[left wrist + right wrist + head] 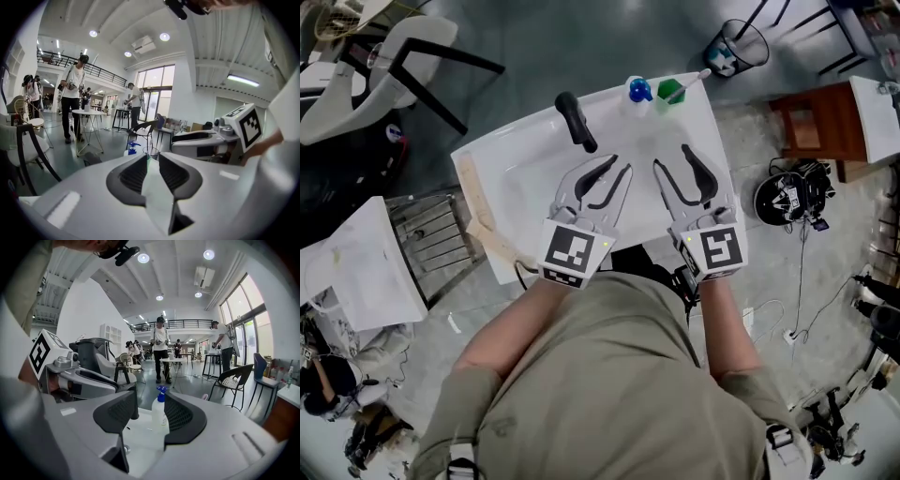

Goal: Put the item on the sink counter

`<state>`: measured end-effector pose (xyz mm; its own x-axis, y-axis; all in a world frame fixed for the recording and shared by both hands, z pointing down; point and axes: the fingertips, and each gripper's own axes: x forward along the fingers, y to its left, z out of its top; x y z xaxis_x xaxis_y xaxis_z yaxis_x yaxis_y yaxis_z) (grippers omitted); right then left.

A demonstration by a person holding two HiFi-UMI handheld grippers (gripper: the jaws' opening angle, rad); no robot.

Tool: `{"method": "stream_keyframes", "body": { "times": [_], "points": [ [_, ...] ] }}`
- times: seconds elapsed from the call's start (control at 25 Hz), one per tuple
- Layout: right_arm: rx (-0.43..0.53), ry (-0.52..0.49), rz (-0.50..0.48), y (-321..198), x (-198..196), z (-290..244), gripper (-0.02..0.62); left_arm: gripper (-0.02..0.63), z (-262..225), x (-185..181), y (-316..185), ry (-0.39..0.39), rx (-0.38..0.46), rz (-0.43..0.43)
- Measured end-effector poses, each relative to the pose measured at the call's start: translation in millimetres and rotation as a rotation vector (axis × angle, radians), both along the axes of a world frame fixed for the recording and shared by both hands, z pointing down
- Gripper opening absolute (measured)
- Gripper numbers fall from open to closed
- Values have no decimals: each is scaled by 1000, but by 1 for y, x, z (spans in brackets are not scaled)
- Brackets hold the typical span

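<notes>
Khaki shirt [609, 384] across near edge of sink [516, 178]; left gripper [622, 164] fingers narrowly apart, right gripper [669, 156] fingers wider, both empty.

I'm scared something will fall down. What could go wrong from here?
1. The spray bottle and the green item stand right at the far edge of the sink counter; a clumsy reach might knock them off.
2. The black faucet rises close to the left gripper, so a sideways swing could hit it.

White sink tabletop [511, 178]: black faucet [576, 121] mid-back; spray bottle [638, 90] and green item [671, 91] side by side at far edge.
</notes>
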<state>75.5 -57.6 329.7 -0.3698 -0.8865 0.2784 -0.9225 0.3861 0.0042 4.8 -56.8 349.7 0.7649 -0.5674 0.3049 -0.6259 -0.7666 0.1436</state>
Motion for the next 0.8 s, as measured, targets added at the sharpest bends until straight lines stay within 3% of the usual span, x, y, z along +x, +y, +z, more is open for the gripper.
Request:
{"method": "stream_keyframes", "body": {
  "times": [0.56,0.8],
  "points": [
    [39,-22,33,21,-47,-30,40,31,-29,-42,16,15,57,68],
    [29,-37,47,29,-57,-33,14,20,-39,-56,19,24,80,89]
  ]
}}
